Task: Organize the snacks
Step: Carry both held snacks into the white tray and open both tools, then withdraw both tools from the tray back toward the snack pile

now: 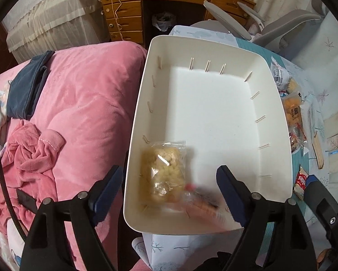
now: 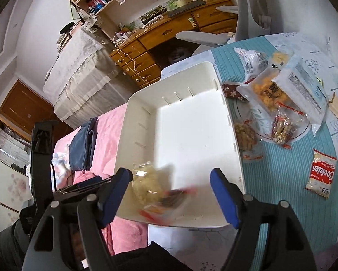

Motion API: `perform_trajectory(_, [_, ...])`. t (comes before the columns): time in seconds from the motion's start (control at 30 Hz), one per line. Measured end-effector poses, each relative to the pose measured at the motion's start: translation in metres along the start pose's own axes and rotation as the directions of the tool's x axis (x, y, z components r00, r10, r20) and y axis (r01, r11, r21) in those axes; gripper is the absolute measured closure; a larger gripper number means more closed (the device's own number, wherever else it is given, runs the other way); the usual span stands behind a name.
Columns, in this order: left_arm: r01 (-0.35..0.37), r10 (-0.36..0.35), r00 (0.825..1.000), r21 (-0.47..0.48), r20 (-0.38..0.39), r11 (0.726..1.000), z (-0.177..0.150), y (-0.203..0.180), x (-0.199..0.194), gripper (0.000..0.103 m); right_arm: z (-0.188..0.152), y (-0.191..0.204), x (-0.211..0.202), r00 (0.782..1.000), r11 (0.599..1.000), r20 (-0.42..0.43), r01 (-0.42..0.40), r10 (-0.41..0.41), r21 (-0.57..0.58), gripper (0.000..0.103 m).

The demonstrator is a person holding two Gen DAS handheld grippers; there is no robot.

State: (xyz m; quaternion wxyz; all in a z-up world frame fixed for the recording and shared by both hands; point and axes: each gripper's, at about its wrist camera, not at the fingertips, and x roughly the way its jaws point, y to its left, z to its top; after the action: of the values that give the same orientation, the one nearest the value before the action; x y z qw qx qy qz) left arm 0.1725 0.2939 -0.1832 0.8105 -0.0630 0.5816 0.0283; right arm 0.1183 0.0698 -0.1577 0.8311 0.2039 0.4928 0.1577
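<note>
The snacks that are not yet sorted lie on the table at the right side of the white bin, so they are nearer to the right gripper than to the left gripper. From the right gripper, the cookies packet lies at about 3 o'clock, well apart from the bin wall, with its long axis running from 12 to 6 o'clock. The heap of other packets lies at about 1 o'clock, just beside the bin's right rim.

The cookies packet is small and flat, white with a red label. The heap is mixed: clear bags with yellow pieces, one large pale pouch, one dark red wrapper.

Both grippers have wide open jaws and nothing is between the blue pads. They hang over the near end of the bin. There a clear bag of pale yellow snack lies at the near left corner, and a blurred small packet with red is beside it, perhaps falling
</note>
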Motion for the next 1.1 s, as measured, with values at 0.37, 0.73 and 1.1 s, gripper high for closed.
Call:
perform_trajectory(0.37, [0.115,-0.127,0.983,0.094,0.135,0.989,-0.001,-0.051,-0.036,0.019,-0.005,-0.021,-0.037,0.991,0.994,0.089,0.101,-0.097,-0.041,0.028])
perform_trajectory(0.73, [0.137,-0.19,0.943,0.201,0.273,0.97,-0.009,-0.12,-0.071,0.019,-0.01,-0.051,-0.079,0.947,0.963,0.253,0.237,-0.198,-0.132,0.028])
perform_trajectory(1.1, [0.033,-0.1,0.928,0.187,0.359,0.982,-0.018,-0.191,-0.083,0.019,-0.003,-0.101,-0.119,0.902,0.919,0.396,0.291,-0.17,-0.267,0.028])
